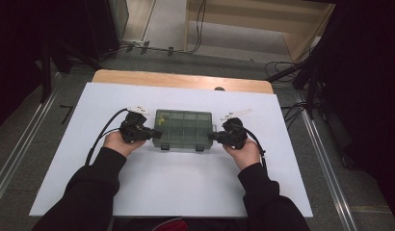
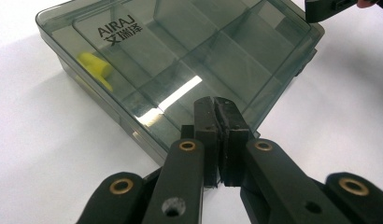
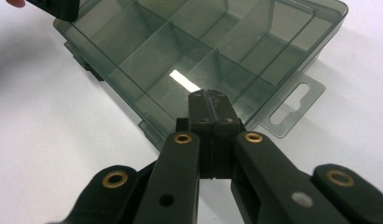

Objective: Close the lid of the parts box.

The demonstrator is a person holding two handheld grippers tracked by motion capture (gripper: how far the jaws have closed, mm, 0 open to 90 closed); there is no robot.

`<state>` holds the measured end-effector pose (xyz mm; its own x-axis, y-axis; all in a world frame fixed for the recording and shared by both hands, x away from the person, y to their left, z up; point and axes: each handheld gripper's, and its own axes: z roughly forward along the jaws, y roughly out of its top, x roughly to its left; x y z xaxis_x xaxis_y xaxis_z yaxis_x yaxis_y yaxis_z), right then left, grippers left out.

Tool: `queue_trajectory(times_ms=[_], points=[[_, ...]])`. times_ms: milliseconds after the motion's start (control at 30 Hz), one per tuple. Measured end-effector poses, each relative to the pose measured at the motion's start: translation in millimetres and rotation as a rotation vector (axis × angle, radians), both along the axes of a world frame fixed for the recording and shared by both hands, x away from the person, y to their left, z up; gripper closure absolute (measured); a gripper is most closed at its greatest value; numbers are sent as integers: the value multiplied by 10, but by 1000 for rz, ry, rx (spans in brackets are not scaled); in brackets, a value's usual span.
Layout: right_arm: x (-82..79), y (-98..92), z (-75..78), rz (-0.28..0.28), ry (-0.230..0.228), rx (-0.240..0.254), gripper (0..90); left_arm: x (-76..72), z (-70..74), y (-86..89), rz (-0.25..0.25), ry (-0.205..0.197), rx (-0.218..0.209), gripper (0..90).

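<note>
A smoky translucent compartment box lies flat with its lid down in the middle of the white counter, a small yellow piece showing through the lid in one corner cell. The left hand-held gripper sits at the box's left end and the right hand-held gripper at its right end, each with its jaws pressed together on nothing, the tips at or just beside a near corner of the box; whether they actually touch the plastic I cannot tell. The step in hand looks like squaring up on the box from both sides, perhaps to steady it or work at the lid. To do it well, both closed tips should meet the box at the same height and with even pressure, so it neither spins nor skates across the smooth counter. The two latches sit on the near edge, so any prying should start there while the other hand-held gripper holds the body down. The hang tab at the right end is thin and should not bear load.
</note>
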<state>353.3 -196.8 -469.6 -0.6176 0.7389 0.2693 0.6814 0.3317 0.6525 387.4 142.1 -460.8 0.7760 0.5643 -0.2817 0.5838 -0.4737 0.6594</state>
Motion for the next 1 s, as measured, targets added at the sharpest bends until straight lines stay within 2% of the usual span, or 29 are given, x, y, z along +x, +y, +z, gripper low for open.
queue_trajectory(times_ms=[167, 367, 400, 500, 567, 600, 700, 767, 933, 1000], points=[[5, -35, -1, 3, 29, 60, 796, -17, 26, 42, 6, 12, -29, 808], [-118, -96, 62, 16, 11, 101, 661, -137, 106, 84, -5, 7, -60, 674], [-142, -104, 69, 21, 8, 106, 641, -153, 115, 90, -5, 18, -64, 639], [-212, -113, 89, 30, -4, 111, 567, -209, 154, 124, -4, 34, -81, 538], [-264, -108, 99, 44, -15, 115, 518, -263, 175, 145, -7, 25, -94, 522], [-295, -102, 102, 50, -19, 111, 505, -282, 181, 154, -11, 24, -95, 484], [-378, -94, 104, 68, -32, 106, 468, -360, 163, 187, -7, 32, -122, 449], [-422, -97, 99, 79, -35, 105, 436, -398, 148, 193, -12, 45, -127, 416], [-513, -110, 78, 101, -42, 111, 378, -499, 104, 186, -20, 13, -100, 354], [-545, -109, 66, 106, -53, 100, 351, -528, 92, 192, -23, 15, -103, 331]])
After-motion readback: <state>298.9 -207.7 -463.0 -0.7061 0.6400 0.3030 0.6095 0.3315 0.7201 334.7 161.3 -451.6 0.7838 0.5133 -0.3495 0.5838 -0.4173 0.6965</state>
